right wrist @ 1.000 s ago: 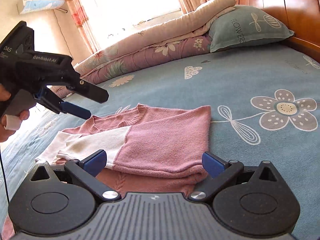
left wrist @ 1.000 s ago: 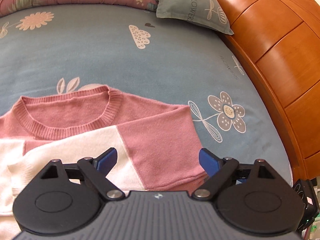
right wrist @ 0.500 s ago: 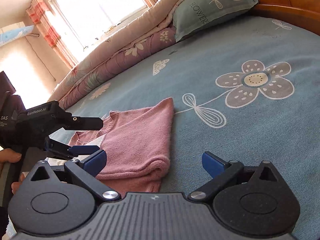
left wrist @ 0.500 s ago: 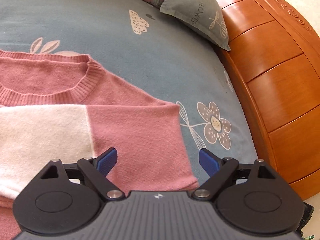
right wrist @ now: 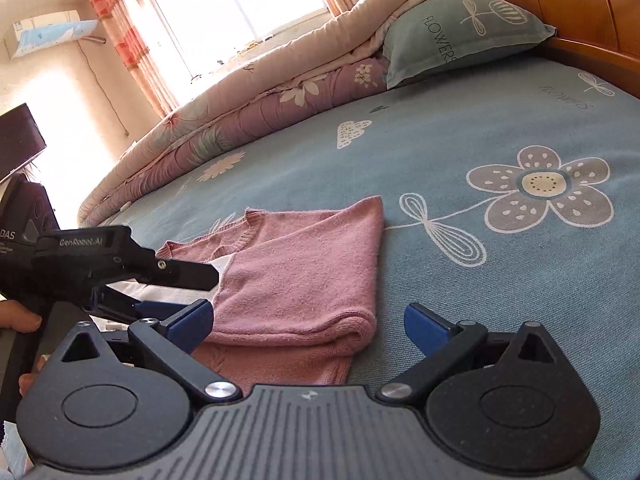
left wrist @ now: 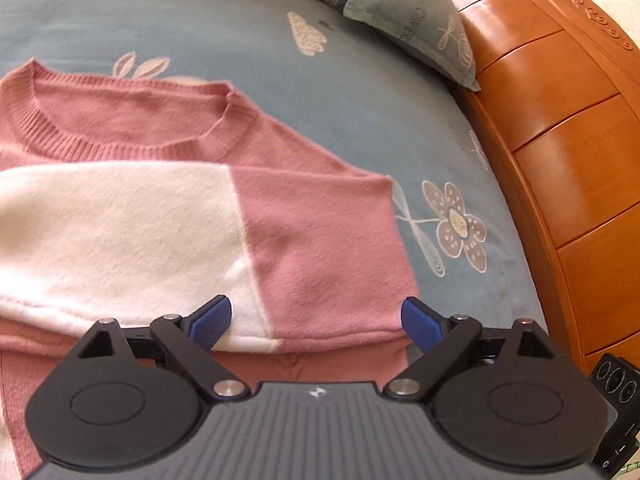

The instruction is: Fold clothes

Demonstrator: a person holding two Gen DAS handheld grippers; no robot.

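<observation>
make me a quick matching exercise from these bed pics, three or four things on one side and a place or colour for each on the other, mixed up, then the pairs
Things:
1. sweater
2. pillow
3. headboard
4. rolled quilt

Descriptions:
A. orange-brown wood along the bed's edge
B. pink with a white sleeve part, lying folded on the blue sheet
C. grey-green, printed with the word FLOWERS
D. long bundle under the window, floral purple side showing

Pairs: 1-B, 2-C, 3-A, 4-D
</observation>
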